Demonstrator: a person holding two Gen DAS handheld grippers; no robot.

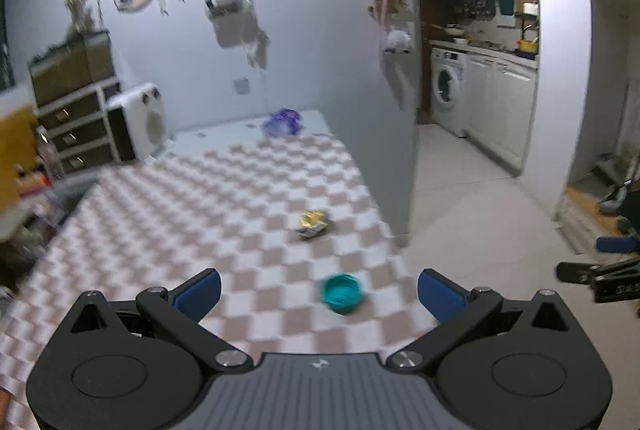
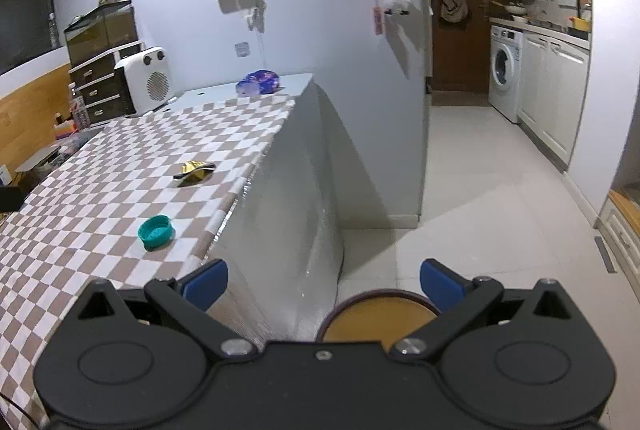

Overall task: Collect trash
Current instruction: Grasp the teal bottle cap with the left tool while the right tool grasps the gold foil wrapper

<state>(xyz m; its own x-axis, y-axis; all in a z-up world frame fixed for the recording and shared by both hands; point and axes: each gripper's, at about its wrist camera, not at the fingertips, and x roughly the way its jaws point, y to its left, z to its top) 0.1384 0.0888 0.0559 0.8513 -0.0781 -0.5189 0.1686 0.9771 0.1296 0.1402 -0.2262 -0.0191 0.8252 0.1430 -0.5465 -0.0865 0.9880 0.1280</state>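
At the far left corner of the tabletop [image 2: 100, 166], covered by a brown-and-white checkered cloth, a white fan heater [image 2: 146, 80] stands against the wall. Toward the far edge lies a crumpled blue-purple wrapper [image 2: 258, 83] on the bare strip beyond the cloth. Nearer, close to the right edge, sits a crumpled yellow wrapper [image 2: 194, 169], and nearer still a teal bottle cap [image 2: 157, 231], also by the right edge.

The left gripper [image 1: 319, 290] hovers over the cloth with its fingers [image 1: 200, 292] spread wide and empty; the cap [image 1: 341, 293] lies between them in that view, blurred, with the yellow wrapper [image 1: 314, 224] just beyond.

The right gripper [image 2: 323, 284] hangs off the tabletop's right side, fingers wide and empty, above a round bin [image 2: 378, 316] with a dark rim on the floor; only the right wrist view shows it. Only the left wrist view shows the other gripper's tip [image 1: 600, 272] at its right edge.
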